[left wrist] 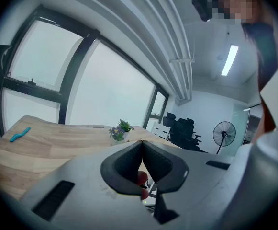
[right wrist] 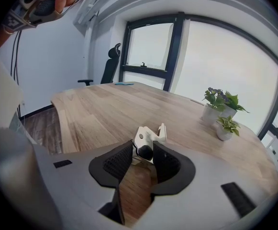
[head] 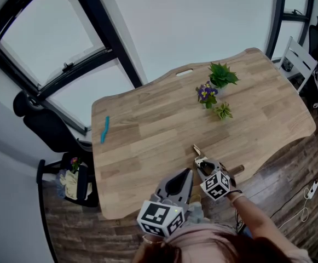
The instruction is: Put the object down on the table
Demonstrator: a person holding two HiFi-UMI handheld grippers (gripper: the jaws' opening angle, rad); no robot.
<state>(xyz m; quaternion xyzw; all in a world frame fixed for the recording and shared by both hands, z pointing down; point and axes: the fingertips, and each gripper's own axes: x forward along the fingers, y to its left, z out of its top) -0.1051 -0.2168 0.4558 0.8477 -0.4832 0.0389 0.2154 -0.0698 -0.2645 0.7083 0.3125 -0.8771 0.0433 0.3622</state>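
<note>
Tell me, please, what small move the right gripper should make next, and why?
Probably draw the right gripper straight back and up: its jaws stand apart around the white bracket, which seems to rest on the table, so it looks released, and a straight retreat should avoid nudging it.

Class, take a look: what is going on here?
A person holds a two-jaw gripper in each hand at a light wooden table. The right gripper is low over it, jaws apart around a small white bracket-like part with a black knob that appears to rest on the wood. The left gripper is shut and empty, off the table's near edge. Small potted plants stand further off.
</note>
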